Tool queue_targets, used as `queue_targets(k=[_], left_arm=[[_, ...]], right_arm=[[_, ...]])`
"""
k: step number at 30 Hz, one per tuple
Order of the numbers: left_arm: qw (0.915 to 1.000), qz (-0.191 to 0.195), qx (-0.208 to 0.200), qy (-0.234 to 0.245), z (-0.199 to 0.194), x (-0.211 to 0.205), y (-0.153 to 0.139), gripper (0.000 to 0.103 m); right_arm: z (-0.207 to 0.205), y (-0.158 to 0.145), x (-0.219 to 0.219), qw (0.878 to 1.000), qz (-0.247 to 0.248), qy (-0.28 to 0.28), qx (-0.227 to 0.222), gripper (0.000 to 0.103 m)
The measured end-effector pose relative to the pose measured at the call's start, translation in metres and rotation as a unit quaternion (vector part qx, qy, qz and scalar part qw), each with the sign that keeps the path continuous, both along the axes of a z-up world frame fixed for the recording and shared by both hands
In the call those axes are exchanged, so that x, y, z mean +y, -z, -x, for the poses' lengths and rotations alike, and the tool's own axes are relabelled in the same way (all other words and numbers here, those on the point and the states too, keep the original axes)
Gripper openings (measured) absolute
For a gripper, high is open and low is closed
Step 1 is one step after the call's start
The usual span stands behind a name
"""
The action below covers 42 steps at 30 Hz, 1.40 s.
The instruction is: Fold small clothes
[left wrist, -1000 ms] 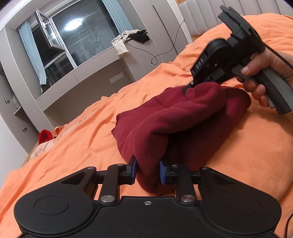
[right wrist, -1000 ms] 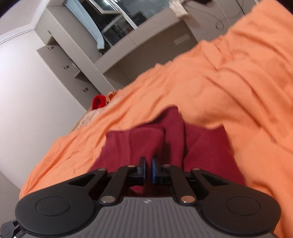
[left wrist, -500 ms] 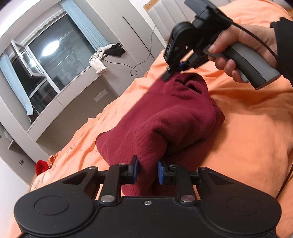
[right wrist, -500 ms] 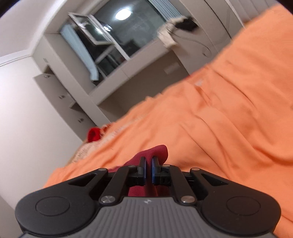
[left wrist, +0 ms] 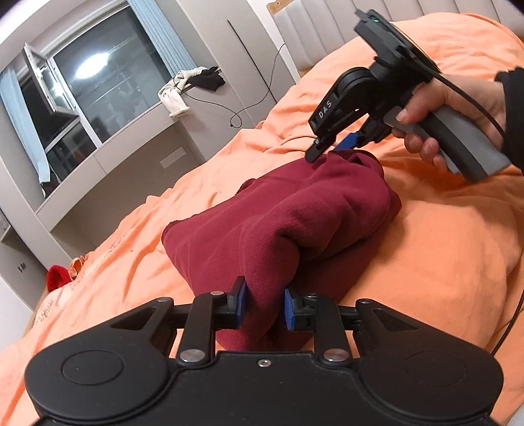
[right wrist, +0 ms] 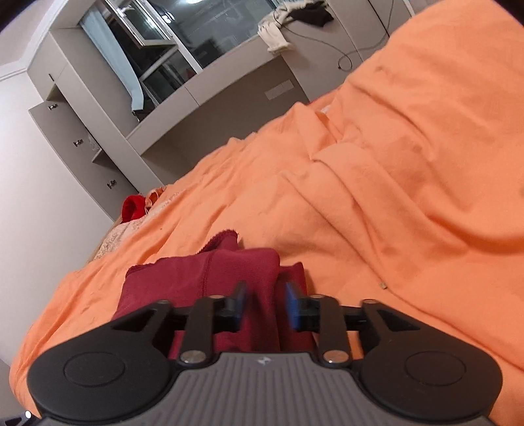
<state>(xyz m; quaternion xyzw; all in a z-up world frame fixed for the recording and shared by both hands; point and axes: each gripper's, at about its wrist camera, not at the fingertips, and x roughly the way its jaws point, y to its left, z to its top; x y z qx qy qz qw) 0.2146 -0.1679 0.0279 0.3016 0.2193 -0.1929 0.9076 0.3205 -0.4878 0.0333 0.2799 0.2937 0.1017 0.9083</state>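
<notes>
A dark red knit garment (left wrist: 294, 216) lies bunched and partly folded on the orange bedspread (left wrist: 442, 262). My left gripper (left wrist: 263, 308) is shut on a thick fold at its near end. My right gripper (left wrist: 330, 145), held in a hand, hovers at the garment's far end with its blue pads apart. In the right wrist view the right gripper (right wrist: 265, 304) is open, its blurred pads either side of a fold of the garment (right wrist: 209, 278).
A grey window ledge (left wrist: 137, 144) with a white and black cloth pile (left wrist: 190, 88) and a cable runs behind the bed. A small red item (left wrist: 57, 277) lies at the bed's far corner. A padded headboard (left wrist: 327, 29) stands at the right.
My right gripper has opened and let go of the garment's far end, which now rests on the bed. My left gripper keeps its hold on the near fold.
</notes>
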Motion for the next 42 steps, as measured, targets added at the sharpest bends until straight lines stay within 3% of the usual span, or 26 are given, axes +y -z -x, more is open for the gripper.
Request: queue_targets(k=[2,4,6,8,9,12,14,18,24,28,30,35,42], left_arm=[[1.0000,0.006,0.002,-0.001,-0.001,0.003,-0.002,0.027],[0.9996,0.024,0.011,-0.005,-0.001,0.007,-0.005,0.031],[0.9983,0.053,0.023,-0.009,-0.002,0.015,-0.010,0.041],[0.9961,0.080,0.035,-0.008,-0.004,0.021,-0.015,0.058],[0.9950,0.092,0.038,-0.006,-0.004,0.023,-0.017,0.061],[0.9921,0.119,0.039,-0.003,-0.003,0.033,-0.021,0.073],[0.9891,0.142,0.035,-0.016,-0.003,0.041,-0.024,0.087],[0.9754,0.206,0.040,-0.067,-0.008,0.064,-0.031,0.101],[0.9476,0.277,0.054,-0.149,-0.035,0.093,-0.036,0.102],[0.9233,0.341,0.085,-0.155,-0.058,0.107,-0.030,0.102],[0.9164,0.359,0.096,-0.148,-0.065,0.110,-0.026,0.102],[0.9126,0.376,0.108,-0.118,-0.075,0.107,-0.009,0.102],[0.9125,0.375,0.121,-0.112,-0.076,0.110,0.014,0.102]], right_arm=[[0.000,0.001,-0.006,1.000,-0.022,0.000,-0.007,0.057],[-0.001,0.004,-0.011,0.999,-0.038,0.006,-0.005,0.058],[0.000,0.005,-0.013,0.999,-0.037,0.015,-0.003,0.071],[0.004,0.002,-0.012,0.999,-0.030,0.014,-0.009,0.083],[0.007,0.000,-0.011,1.000,-0.024,0.010,-0.013,0.089],[0.029,-0.011,-0.007,0.999,0.019,-0.004,-0.038,0.103],[0.050,-0.017,-0.004,0.997,0.060,-0.010,-0.054,0.103],[0.094,-0.025,0.007,0.987,0.133,-0.026,-0.090,0.103],[0.138,-0.021,0.045,0.968,0.210,-0.071,-0.119,0.103],[0.150,-0.024,0.082,0.943,0.266,-0.124,-0.156,0.103],[0.149,-0.019,0.102,0.931,0.298,-0.136,-0.161,0.103],[0.131,0.000,0.133,0.919,0.357,-0.098,-0.138,0.103],[0.127,0.000,0.130,0.922,0.347,-0.075,-0.154,0.103]])
